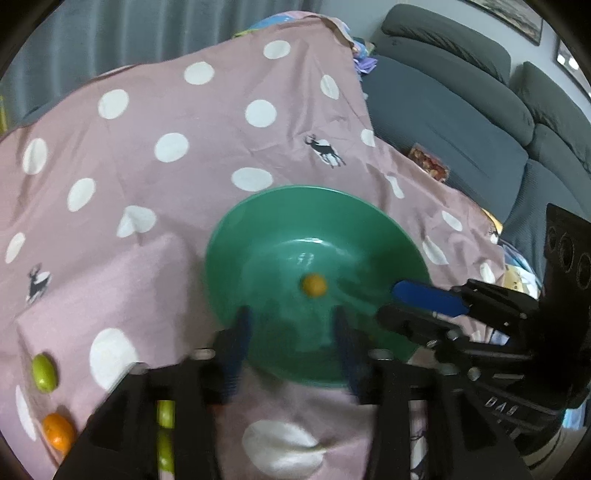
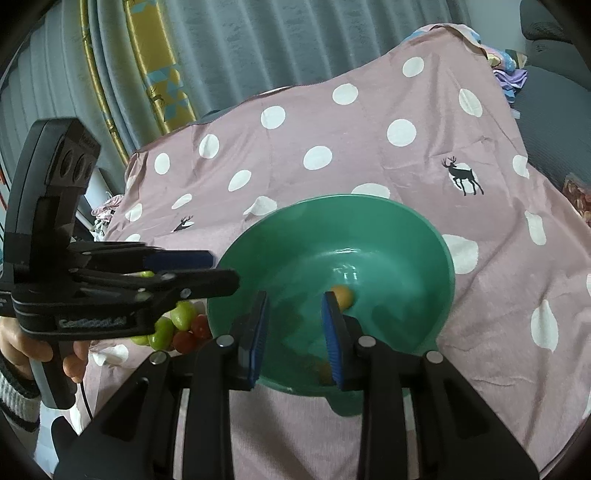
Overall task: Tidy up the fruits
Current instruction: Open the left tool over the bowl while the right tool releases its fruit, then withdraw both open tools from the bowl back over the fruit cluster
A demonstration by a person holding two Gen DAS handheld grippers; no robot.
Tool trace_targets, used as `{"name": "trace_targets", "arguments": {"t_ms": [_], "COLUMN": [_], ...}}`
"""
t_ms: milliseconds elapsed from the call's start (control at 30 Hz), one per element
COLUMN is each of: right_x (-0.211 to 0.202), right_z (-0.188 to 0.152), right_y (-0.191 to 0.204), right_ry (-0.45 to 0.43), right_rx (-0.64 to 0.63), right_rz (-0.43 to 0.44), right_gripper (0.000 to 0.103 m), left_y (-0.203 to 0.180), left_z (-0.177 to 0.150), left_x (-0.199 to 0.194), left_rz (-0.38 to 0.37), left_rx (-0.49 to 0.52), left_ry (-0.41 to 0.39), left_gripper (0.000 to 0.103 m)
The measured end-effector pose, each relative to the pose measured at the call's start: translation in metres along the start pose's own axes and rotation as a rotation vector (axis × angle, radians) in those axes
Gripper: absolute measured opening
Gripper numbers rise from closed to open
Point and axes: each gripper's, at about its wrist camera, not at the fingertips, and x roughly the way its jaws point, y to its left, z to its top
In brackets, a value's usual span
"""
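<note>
A home living room is shown. A grey upholstered sofa (image 1: 461, 110) with thick cushions fills the upper right of the left wrist view, and a framed picture (image 1: 511, 14) is hung on the wall above it at the top right edge. Long grey curtains (image 2: 258, 48) are seen across the top of the right wrist view, with a yellow patterned panel (image 2: 159, 62) at the upper left. The bench is draped with a pink polka-dot cloth (image 1: 184, 122) printed with small deer, a household textile.
</note>
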Motion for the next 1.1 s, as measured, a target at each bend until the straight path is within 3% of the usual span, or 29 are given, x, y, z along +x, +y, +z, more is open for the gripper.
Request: {"name": "trace_targets", "arguments": {"t_ms": [67,167,500,1100], "right_x": [-0.005,-0.015,-0.027,-0.031], "right_z": [-0.001,-0.004,-0.019,-0.016], "right_y": [-0.001,-0.005,0.001,0.076], "right_ry": [-0.010,-0.021,0.008,0.044], "right_rx": [0.009,0.026,0.052,-0.117], "right_rz": [0.000,-0.009,0.007,0.052], "right_gripper": [0.036,0.043,0.047,0.053], "left_y": [0.003,0.008,0.029,0.044], "left_z": [-0.005,-0.016,-0.062,-0.103], "left_x": [-0.008,-0.021,-0.058,-0.113], "left_rz": [0.034,0.084,0.289,0.413], "left_rx": [-0.005,-0.006,-0.065,-0.165], "left_ry": [-0.010,-0.015,-0.016,-0.113], "left_gripper": [0.074,0.074,0.079,0.085]}}
